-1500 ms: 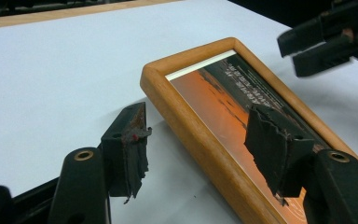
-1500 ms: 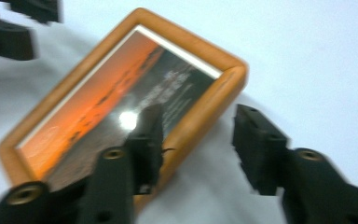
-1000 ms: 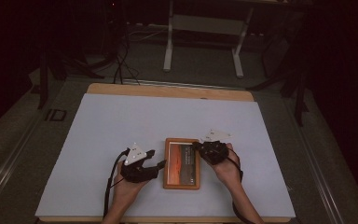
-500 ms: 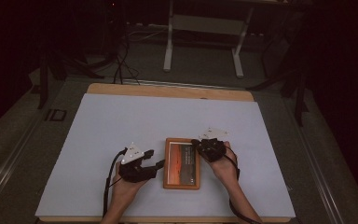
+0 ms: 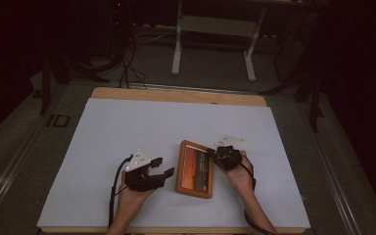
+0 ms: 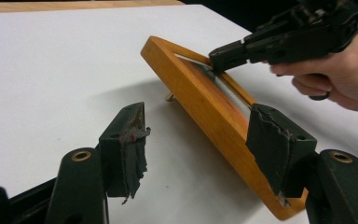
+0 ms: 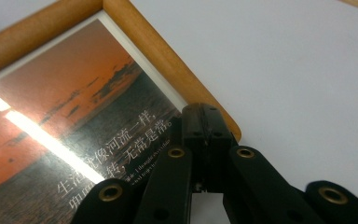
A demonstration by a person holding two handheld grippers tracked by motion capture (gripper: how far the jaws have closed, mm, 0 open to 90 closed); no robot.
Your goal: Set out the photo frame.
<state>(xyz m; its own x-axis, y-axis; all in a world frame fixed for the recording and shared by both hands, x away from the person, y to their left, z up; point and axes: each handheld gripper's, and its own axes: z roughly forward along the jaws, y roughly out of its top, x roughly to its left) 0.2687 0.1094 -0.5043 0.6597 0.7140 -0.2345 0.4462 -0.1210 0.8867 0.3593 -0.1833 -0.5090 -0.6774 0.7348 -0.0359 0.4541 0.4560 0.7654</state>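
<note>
White tabletop (image 5: 127, 127), wooden picture frame (image 5: 196, 169) near centre, tilted up – right gripper (image 5: 214, 155) clamped shut on its far-right edge, left gripper (image 5: 162, 167) wide open, holding nothing; close left squarely on frame's near-left rail before lifting
</note>
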